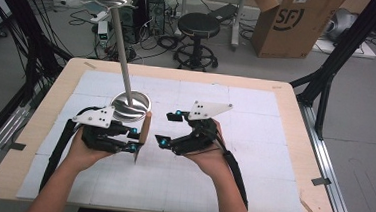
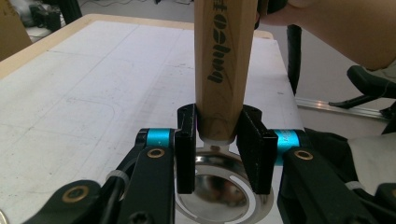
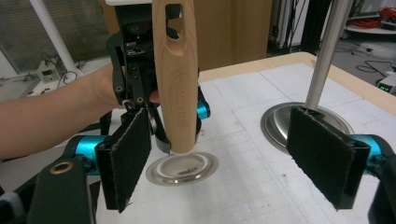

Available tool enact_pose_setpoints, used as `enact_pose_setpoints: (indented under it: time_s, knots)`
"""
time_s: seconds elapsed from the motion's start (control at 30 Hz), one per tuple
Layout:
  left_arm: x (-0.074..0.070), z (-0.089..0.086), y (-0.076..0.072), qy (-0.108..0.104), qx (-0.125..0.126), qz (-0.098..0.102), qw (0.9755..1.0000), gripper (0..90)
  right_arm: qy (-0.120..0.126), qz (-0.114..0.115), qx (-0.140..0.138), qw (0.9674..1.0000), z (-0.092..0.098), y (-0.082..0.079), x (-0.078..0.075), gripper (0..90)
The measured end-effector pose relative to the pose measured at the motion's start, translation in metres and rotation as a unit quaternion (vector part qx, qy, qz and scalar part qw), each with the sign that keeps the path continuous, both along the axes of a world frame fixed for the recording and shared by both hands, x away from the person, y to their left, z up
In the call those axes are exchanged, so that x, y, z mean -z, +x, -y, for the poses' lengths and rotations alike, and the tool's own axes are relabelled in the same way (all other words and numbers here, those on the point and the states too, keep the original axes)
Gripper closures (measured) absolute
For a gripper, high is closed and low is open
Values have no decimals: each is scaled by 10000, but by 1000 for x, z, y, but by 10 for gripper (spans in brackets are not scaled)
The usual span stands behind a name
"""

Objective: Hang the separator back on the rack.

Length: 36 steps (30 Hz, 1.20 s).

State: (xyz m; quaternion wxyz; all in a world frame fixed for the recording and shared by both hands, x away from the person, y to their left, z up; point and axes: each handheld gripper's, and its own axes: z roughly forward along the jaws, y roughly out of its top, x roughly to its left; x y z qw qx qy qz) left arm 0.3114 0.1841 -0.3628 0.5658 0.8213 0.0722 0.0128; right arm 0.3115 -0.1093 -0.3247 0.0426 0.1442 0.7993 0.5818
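A utensil with a light wooden handle (image 1: 145,125) and a round metal head (image 3: 182,169) stands upright on the white mat. My left gripper (image 1: 134,139) is shut on the lower end of the handle (image 2: 224,70), just above the metal head (image 2: 215,186). In the right gripper view the handle (image 3: 175,88) rises in front of the left gripper (image 3: 135,98), and its hanging hole shows at the top. My right gripper (image 1: 165,128) stands open a short way to the right of the utensil, its pads (image 3: 126,158) wide apart with nothing between them.
A metal stand with a round base (image 1: 131,104) and a tall pole (image 1: 120,41) rises just behind the left gripper. The white mat (image 1: 236,109) covers the wooden table (image 1: 295,123). A stool (image 1: 198,26) and a cardboard box (image 1: 292,23) stand on the floor beyond.
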Motion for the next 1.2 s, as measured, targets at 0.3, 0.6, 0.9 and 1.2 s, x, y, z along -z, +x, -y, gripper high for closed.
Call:
enact_pose_setpoints:
  time_s: [0.3,0.6,0.9,1.2]
  knots:
    - [1,2,0,-60,71,27,10000,692,4,4,-143,9999,-11,0,1,224]
    - [1,5,-1,-95,154,34,9998,691,-41,-20,-346,9994,-23,-1,3,295]
    - [1,6,-2,-131,185,37,9997,691,-17,-40,-478,9988,-26,-2,3,371]
    - [2,7,-2,-156,207,37,9997,691,-73,-18,-564,9984,-29,-2,4,554]
